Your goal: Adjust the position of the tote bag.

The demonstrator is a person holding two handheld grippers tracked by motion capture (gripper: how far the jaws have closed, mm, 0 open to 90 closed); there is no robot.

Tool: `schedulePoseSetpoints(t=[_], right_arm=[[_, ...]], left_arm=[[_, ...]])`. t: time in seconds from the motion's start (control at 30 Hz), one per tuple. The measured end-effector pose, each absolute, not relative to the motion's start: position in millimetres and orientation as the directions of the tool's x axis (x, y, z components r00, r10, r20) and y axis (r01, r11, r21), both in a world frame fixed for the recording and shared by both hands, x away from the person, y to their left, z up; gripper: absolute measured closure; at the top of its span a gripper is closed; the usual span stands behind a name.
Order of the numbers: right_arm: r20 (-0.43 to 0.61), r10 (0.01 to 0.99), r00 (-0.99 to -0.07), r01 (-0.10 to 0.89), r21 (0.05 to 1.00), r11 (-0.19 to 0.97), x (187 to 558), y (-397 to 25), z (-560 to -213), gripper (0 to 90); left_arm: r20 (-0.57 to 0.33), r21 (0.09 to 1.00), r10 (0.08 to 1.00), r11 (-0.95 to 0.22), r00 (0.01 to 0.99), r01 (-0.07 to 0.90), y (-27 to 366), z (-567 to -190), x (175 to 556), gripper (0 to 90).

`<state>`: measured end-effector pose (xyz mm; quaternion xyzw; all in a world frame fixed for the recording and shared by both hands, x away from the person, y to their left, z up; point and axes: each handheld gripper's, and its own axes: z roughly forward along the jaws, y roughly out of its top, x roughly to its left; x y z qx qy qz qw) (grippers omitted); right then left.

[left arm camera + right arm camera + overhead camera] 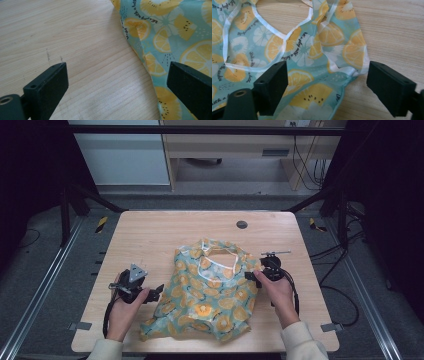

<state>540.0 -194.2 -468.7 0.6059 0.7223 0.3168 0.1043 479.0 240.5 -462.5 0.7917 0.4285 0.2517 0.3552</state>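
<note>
A thin teal bag [210, 290] printed with yellow citrus slices lies crumpled on the wooden table [150, 235], its white-edged handles toward the far side. My left gripper [157, 292] sits at the bag's left edge, open; in the left gripper view the bag's edge [160, 45] lies between the jaws, nearer the right one. My right gripper [252, 276] is at the bag's right edge, open, with the bag's corner and handle trim [324, 62] lying between its jaws.
A small round grey grommet [242, 224] sits in the table near its far edge. Bare wood lies to the left [75, 37] and right [392, 30] of the bag. Black frame posts stand at the table's far corners.
</note>
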Motion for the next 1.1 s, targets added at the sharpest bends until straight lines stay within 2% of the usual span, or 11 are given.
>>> schedulePoseSetpoints(t=[0.17,0.4,0.53,0.63,0.93,1.03,1.1], right_arm=[[0.228,0.940,-0.253,0.813,0.577,0.079,538,-194,-469,22.1],[0.237,0.936,-0.262,0.814,0.575,0.082,527,-197,-467,18.5],[0.250,0.931,-0.266,0.818,0.570,0.081,523,-196,-470,21.6],[0.270,0.924,-0.273,0.821,0.565,0.077,524,-195,-473,30.9],[0.262,0.900,-0.349,0.792,0.596,0.133,529,-189,-477,68.6],[0.258,0.890,-0.376,0.770,0.621,0.146,529,-190,-475,78.3],[0.232,0.883,-0.409,0.742,0.647,0.174,528,-191,-473,81.7]], left_arm=[[0.094,0.778,0.856,-0.381,0.508,0.499,240,-463,479,3.6],[0.098,0.777,0.851,-0.389,0.515,0.494,239,-462,478,3.6],[0.108,0.777,0.849,-0.397,0.517,0.489,238,-462,477,3.6],[0.104,0.778,0.850,-0.393,0.517,0.490,238,-462,477,3.6],[0.100,0.782,0.846,-0.392,0.523,0.484,236,-461,478,3.8],[0.105,0.779,0.842,-0.400,0.528,0.482,233,-460,481,4.5],[0.106,0.768,0.832,-0.416,0.544,0.486,231,-459,485,5.0]])
